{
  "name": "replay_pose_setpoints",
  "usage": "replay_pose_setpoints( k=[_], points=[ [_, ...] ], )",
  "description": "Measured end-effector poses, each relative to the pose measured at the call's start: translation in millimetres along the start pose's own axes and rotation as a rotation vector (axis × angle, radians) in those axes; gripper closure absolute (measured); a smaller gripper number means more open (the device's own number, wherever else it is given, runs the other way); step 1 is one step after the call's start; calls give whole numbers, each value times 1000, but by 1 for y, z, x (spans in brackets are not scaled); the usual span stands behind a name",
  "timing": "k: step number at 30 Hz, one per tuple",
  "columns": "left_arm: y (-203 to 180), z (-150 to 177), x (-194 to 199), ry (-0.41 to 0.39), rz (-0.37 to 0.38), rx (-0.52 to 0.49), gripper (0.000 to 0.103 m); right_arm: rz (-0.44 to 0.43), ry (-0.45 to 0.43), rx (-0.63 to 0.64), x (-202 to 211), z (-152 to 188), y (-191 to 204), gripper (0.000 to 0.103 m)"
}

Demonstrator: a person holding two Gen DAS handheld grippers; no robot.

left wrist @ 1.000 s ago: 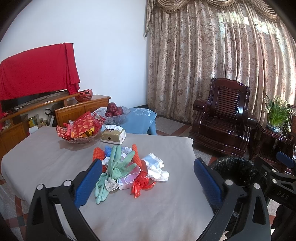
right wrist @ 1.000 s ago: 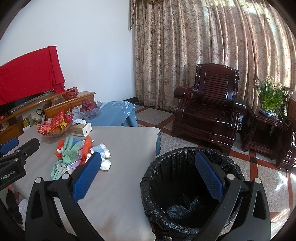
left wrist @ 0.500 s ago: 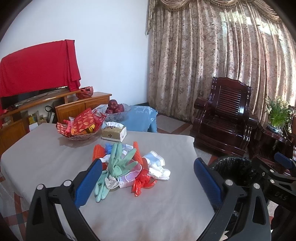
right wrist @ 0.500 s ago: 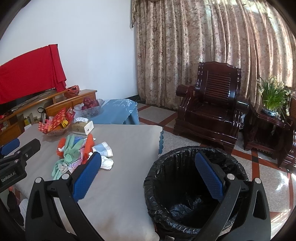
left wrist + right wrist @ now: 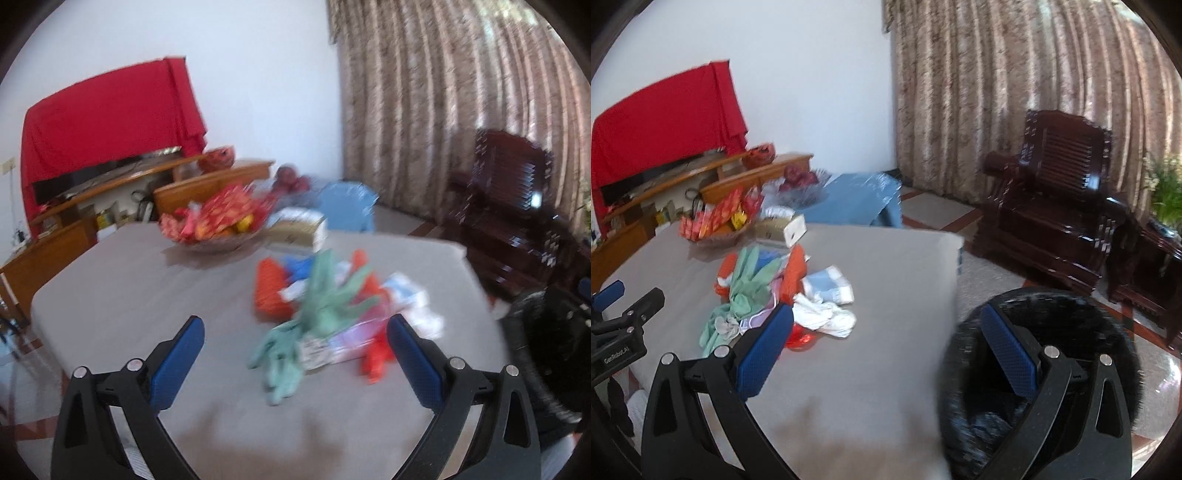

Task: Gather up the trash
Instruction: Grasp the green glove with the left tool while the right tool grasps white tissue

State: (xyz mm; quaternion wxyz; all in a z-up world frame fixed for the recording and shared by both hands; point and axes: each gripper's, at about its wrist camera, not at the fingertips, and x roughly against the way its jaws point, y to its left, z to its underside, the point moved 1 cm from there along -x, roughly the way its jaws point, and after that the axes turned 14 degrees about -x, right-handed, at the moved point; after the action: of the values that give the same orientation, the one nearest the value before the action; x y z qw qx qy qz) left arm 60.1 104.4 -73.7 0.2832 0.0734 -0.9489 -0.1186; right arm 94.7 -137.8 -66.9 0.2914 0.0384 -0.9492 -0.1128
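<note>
A pile of trash lies mid-table: green rubber gloves (image 5: 314,314) (image 5: 746,291), orange netting (image 5: 269,291) (image 5: 796,277), a red wrapper (image 5: 376,358), a blue-and-white cloth (image 5: 827,286) and crumpled white tissue (image 5: 827,317). My left gripper (image 5: 295,363) is open just short of the pile, with nothing between its fingers. My right gripper (image 5: 886,350) is open too, hovering over the table's right edge beside the black-lined trash bin (image 5: 1045,325) (image 5: 546,332).
On the grey table (image 5: 886,295) behind the pile stand a bowl of red packets (image 5: 218,221) (image 5: 716,221), a tissue box (image 5: 299,230) (image 5: 779,230) and a fruit bowl (image 5: 799,182). A dark wooden armchair (image 5: 1056,199), side table with plant (image 5: 1163,206) and wooden cabinet (image 5: 110,206) surround it.
Both grippers have moved forward and left toward the pile, which now looks larger and blurred. The bin has slid to the right in both views. Both grippers stay open.
</note>
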Motion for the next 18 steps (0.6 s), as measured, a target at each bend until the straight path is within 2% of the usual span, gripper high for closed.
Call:
replay_pose_setpoints(
  k=[2,8,13,18],
  points=[
    [12,10,-19,29,-20,7,6,-9,25,-2,-21,3,7,5],
    [28,31,-62,81,-16,2,7,-4,78,24,-78,13,27,7],
    [25,46,-98,153,26,-2,17,13,120,64,-112,19,34,17],
    [22,52,-127,192,84,8,28,-8,168,100,-133,26,35,27]
  ],
)
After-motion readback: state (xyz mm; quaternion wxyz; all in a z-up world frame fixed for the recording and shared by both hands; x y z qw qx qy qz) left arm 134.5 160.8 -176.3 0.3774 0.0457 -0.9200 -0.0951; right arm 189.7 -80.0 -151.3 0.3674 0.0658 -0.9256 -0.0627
